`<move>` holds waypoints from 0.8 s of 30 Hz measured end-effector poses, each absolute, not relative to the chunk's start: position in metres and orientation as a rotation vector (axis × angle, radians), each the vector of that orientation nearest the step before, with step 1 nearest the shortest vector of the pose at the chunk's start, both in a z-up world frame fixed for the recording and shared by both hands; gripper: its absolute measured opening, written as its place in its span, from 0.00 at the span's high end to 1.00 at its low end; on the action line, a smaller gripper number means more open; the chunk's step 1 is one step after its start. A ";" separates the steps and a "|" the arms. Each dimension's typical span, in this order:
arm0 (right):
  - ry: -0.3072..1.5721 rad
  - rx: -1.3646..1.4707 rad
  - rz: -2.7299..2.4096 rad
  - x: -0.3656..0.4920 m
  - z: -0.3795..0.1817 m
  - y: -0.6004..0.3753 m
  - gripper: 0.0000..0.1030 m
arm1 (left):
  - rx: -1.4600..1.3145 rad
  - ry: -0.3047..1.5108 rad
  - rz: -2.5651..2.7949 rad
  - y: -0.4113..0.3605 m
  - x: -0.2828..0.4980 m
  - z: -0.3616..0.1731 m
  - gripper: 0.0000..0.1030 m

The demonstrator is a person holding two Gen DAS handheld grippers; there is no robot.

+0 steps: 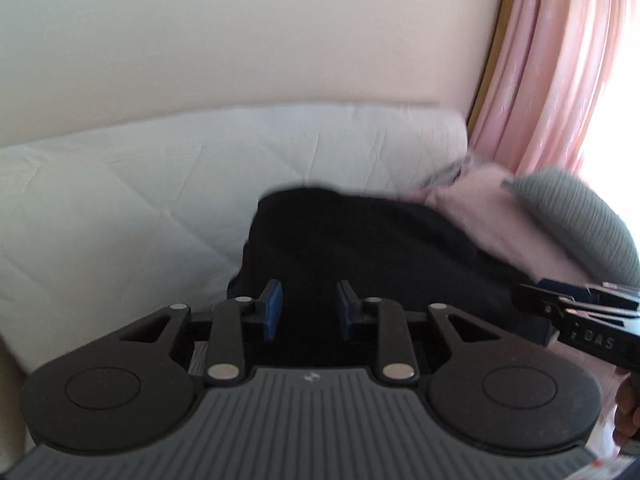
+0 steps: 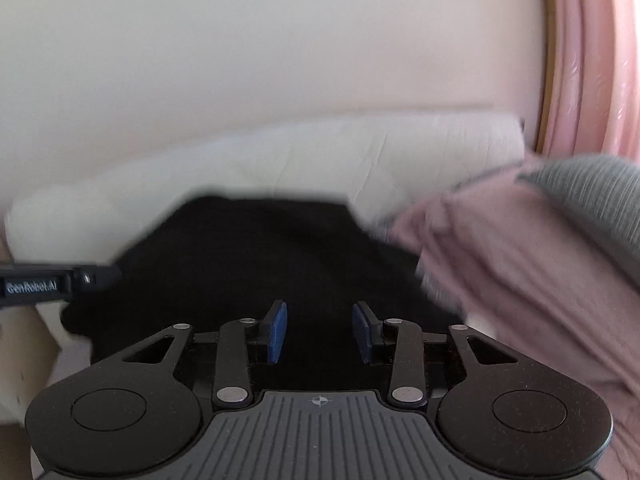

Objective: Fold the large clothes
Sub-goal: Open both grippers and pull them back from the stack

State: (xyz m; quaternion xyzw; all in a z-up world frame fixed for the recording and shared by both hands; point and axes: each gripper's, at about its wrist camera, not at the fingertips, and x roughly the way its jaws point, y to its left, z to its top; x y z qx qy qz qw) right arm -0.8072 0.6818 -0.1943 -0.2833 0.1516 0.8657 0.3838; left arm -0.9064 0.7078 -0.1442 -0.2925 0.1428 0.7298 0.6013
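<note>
A: Left wrist view first. White mattress point(image 1: 120, 184) fills the left and far side against the wall. Black garment point(image 1: 360, 240) lies bunched on it, centre, dark and featureless. Right of it a pink garment point(image 1: 500, 216), then a grey ribbed garment point(image 1: 576, 208) at the far right by the pink curtain point(image 1: 560, 60).

B: Grippers?

A: Left gripper point(image 1: 308, 312) hangs over the near edge of the black garment, blue pads narrowly apart, nothing visibly pinched between them. Right gripper point(image 1: 532, 300) enters from the right edge, side-on; can't tell its gap there.

B: Right wrist view settles it. Right gripper point(image 2: 320, 332) has its 2 pads moderately apart over the black garment point(image 2: 260, 248), no fold between them that I can make out. Left gripper point(image 2: 108, 276) pokes in at the left. Pink garment point(image 2: 520, 272) sits close on the right, touching or overlapping the black one.

A: Risks, biggest first. 1: the black cloth is so dark that edges and corners don't read, so either gripper may grab mid-panel and the fold comes out skewed.

B: 2: the pink garment overlaps at the right, so a right-hand grab could catch both and drag the pile.

A: 3: frames are blurred, so a closing pinch might land off target.

B: 4: narrow left gap may just skim thick bunched fabric.
</note>
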 end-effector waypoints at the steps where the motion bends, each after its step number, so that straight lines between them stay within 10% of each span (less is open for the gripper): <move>1: 0.376 -0.754 2.198 -0.810 -0.201 0.683 0.67 | -0.694 0.356 1.714 0.707 -0.904 -0.149 0.77; 6: 0.460 -0.768 2.159 -0.802 -0.174 0.678 0.65 | -0.703 0.449 1.738 0.699 -0.894 -0.125 0.69; 10: 0.573 -0.751 2.166 -0.782 -0.147 0.654 0.44 | -0.685 0.514 1.751 0.675 -0.875 -0.090 0.52; 24: 0.660 -0.792 2.183 -0.701 -0.075 0.523 0.39 | -0.733 0.559 1.748 0.531 -0.809 -0.026 0.14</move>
